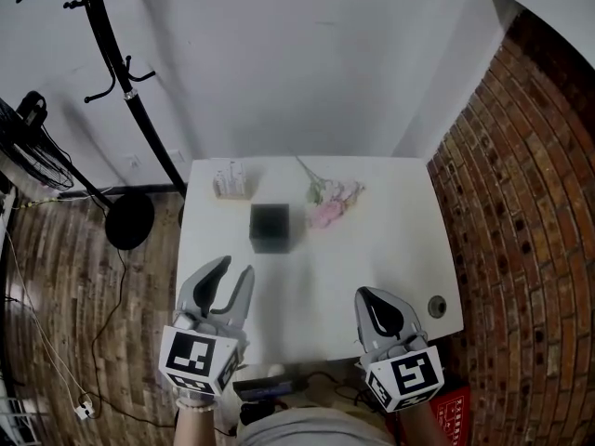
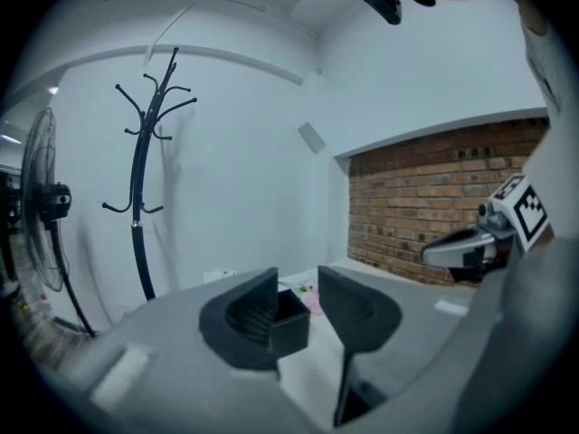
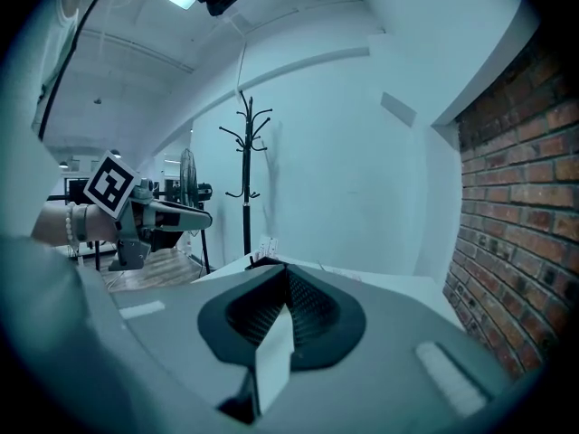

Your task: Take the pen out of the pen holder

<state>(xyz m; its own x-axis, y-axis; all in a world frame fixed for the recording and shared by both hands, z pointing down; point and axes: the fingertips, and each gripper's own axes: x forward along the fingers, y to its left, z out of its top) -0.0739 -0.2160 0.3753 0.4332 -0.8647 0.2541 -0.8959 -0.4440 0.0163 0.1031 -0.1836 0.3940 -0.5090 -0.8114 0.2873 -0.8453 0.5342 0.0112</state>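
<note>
A black square pen holder (image 1: 270,228) stands on the white table (image 1: 390,249), left of its middle. Its inside is dark and no pen shows in it. My left gripper (image 1: 234,269) is open near the table's front left edge, pointing at the holder from a short way off. In the left gripper view the holder (image 2: 291,322) shows between the parted jaws of my left gripper (image 2: 298,286). My right gripper (image 1: 366,295) is shut with nothing in it, over the front right of the table. Its closed jaws (image 3: 285,277) hide most of what lies ahead.
Pink flowers (image 1: 330,203) lie right of the holder, and a small white box (image 1: 232,179) stands at the back left. A cable hole (image 1: 437,307) is at the front right corner. A coat stand (image 1: 130,91), a fan (image 1: 28,137) and a brick wall (image 1: 530,203) surround the table.
</note>
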